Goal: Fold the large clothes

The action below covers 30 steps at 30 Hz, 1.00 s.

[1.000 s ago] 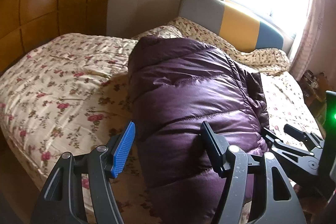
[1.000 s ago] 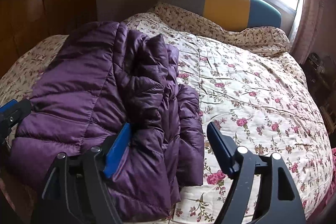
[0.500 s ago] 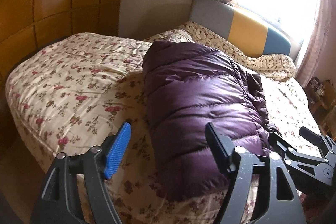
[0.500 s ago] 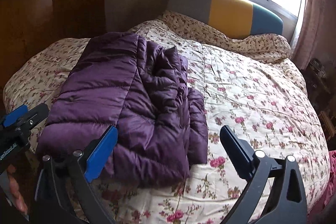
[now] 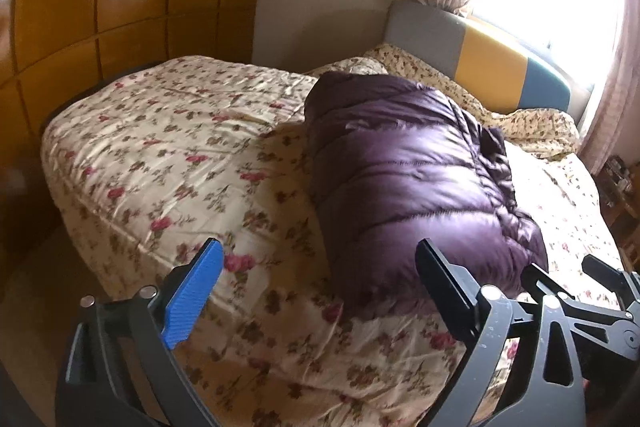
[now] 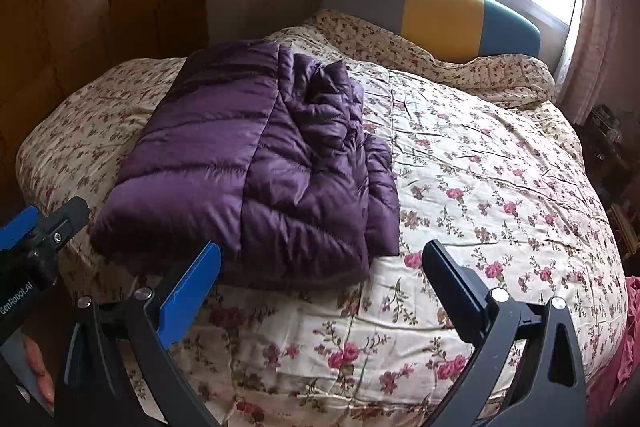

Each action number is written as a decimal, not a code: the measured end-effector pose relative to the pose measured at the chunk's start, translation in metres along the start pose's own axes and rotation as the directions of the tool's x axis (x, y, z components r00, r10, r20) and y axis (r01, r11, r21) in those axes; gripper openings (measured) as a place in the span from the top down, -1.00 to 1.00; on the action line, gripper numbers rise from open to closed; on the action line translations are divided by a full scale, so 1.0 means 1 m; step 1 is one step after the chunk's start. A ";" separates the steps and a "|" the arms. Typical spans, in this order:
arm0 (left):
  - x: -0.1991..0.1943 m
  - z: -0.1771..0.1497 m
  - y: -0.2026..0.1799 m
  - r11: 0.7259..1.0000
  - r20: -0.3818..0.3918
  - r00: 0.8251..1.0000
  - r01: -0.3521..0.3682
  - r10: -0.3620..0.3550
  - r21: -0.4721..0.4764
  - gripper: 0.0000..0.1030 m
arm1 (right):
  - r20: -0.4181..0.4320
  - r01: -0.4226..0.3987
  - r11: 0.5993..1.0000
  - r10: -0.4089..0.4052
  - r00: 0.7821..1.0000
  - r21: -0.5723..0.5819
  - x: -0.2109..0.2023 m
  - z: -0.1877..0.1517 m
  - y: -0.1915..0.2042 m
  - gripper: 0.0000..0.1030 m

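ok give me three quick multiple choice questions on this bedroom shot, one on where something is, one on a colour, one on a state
1. Where does the purple puffer jacket lie?
A. on the floor
B. on the floral bedspread
C. over the headboard

2. What colour is the middle panel of the headboard?
A. yellow
B. red
C. white

3. How is the jacket now?
A. spread out flat with sleeves wide
B. hanging from a gripper
C. folded into a bundle, no gripper touching it

Answers:
1 B, it rests on the flowered cover, towards the bed's left side in the right wrist view.
2 A, yellow sits between grey and teal panels.
3 C, it lies folded, with the left gripper opening and the right gripper open, both empty.
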<state>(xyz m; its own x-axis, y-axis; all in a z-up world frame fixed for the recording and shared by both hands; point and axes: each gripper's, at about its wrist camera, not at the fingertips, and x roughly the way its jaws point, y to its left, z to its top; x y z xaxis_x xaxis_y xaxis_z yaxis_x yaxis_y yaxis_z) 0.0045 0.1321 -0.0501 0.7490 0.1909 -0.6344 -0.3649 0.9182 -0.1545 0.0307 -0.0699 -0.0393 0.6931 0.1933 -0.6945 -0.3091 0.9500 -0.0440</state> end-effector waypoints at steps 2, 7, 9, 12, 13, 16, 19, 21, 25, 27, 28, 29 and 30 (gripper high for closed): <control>-0.001 -0.004 0.000 1.000 -0.010 1.000 -0.006 0.006 -0.001 -0.93 | 0.001 0.000 1.000 0.000 1.000 0.001 -0.002 -0.003 -0.001 -0.95; -0.005 -0.007 -0.007 0.999 -0.008 1.000 -0.025 0.025 0.028 -0.93 | 0.013 0.014 1.000 -0.014 1.000 -0.001 -0.006 -0.007 -0.003 -0.95; -0.006 -0.007 -0.010 0.999 -0.003 1.000 -0.027 0.027 0.037 -0.93 | 0.017 0.020 1.000 -0.019 1.000 -0.011 -0.008 -0.009 -0.003 -0.95; -0.006 -0.007 -0.013 0.999 -0.005 1.000 -0.028 0.028 0.045 -0.93 | 0.012 0.016 1.000 -0.016 1.000 -0.015 -0.008 -0.010 -0.003 -0.95; -0.006 -0.007 -0.013 0.999 -0.004 1.000 -0.027 0.027 0.043 -0.93 | 0.012 0.017 1.000 -0.016 1.000 -0.023 -0.008 -0.011 -0.002 -0.95; -0.007 -0.008 -0.015 0.998 -0.003 0.999 -0.032 0.032 0.049 -0.93 | 0.018 0.017 0.999 -0.017 1.000 -0.031 -0.008 -0.010 0.000 -0.95; -0.008 -0.007 -0.016 0.998 -0.004 1.000 -0.030 0.031 0.048 -0.93 | 0.032 0.021 0.999 -0.019 0.999 -0.040 -0.009 -0.009 0.003 -0.95; -0.008 -0.006 -0.017 0.998 -0.001 1.000 -0.025 0.025 0.052 -0.93 | 0.037 0.026 0.999 -0.024 0.999 -0.045 -0.009 -0.008 0.003 -0.95; -0.010 -0.005 -0.021 0.997 0.002 1.000 -0.027 0.027 0.071 -0.93 | 0.054 0.035 0.998 -0.032 0.998 -0.047 -0.012 -0.005 0.001 -0.95; -0.009 -0.006 -0.022 0.997 0.002 1.000 -0.031 0.030 0.075 -0.93 | 0.051 0.034 0.998 -0.032 0.998 -0.045 -0.011 -0.005 0.000 -0.95; -0.009 -0.006 -0.023 0.997 -0.001 1.000 -0.026 0.026 0.075 -0.93 | 0.048 0.034 0.998 -0.032 0.998 -0.045 -0.010 -0.006 0.000 -0.95; -0.010 -0.006 -0.023 0.997 -0.003 1.000 -0.023 0.023 0.072 -0.93 | 0.044 0.034 0.998 -0.032 0.999 -0.045 -0.009 -0.006 0.000 -0.95; -0.010 -0.006 -0.024 0.997 -0.005 1.000 -0.016 0.016 0.070 -0.93 | 0.040 0.036 0.998 -0.035 0.999 -0.044 -0.008 -0.006 -0.001 -0.95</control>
<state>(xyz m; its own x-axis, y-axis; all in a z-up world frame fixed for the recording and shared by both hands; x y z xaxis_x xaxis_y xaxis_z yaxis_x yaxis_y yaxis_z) 0.0026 0.1065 -0.0446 0.7401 0.2039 -0.6409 -0.3369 0.9372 -0.0908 0.0211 -0.0739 -0.0380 0.7288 0.1701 -0.6632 -0.3120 0.9447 -0.1007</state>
